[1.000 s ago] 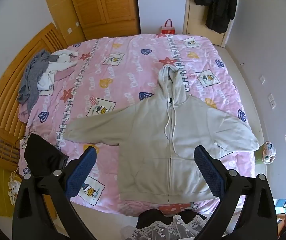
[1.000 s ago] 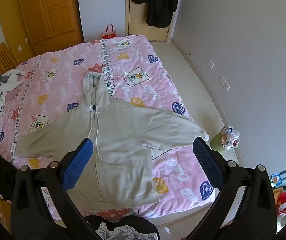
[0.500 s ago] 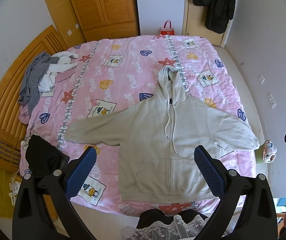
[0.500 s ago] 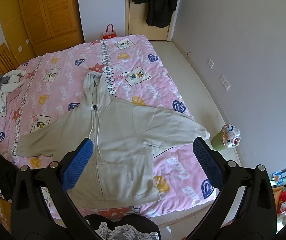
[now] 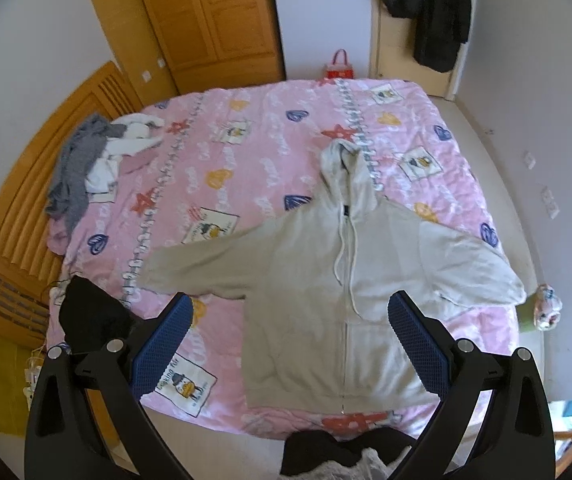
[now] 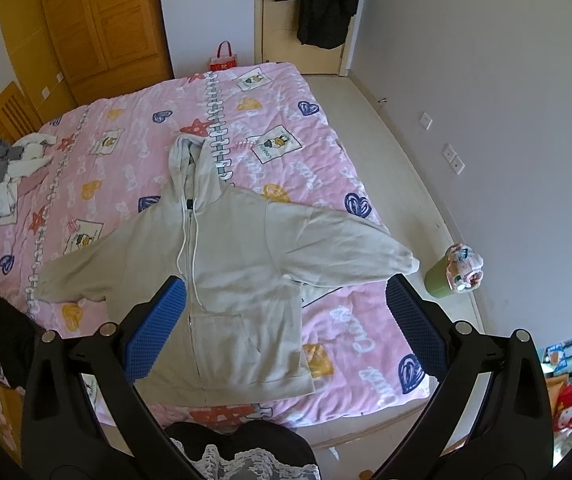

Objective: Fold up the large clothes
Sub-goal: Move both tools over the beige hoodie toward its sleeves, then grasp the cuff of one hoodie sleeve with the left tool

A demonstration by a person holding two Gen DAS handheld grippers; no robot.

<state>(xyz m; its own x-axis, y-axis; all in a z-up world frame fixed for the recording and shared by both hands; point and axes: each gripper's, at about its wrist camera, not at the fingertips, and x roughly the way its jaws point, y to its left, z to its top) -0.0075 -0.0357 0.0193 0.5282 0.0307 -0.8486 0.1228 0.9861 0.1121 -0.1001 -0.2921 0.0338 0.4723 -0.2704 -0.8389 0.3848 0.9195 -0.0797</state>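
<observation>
A: Pink patterned bed cover [image 5: 270,168] under everything; wooden wardrobe [image 5: 206,16] beyond the far edge of the bed, dark coat [image 5: 429,8] hanging on the door beside it

B: Any writing?

A: Printed lettering on the cover, too blurred to read

B: Hoodie?

A: Beige hoodie [image 5: 325,292] flat on the bed's near half, zipped, sleeves spread, hood toward the wardrobe

B: Tools?

A: Left gripper [image 5: 289,344] and right gripper [image 6: 282,328] both held above the hoodie, fingers wide apart, gripping nothing
</observation>
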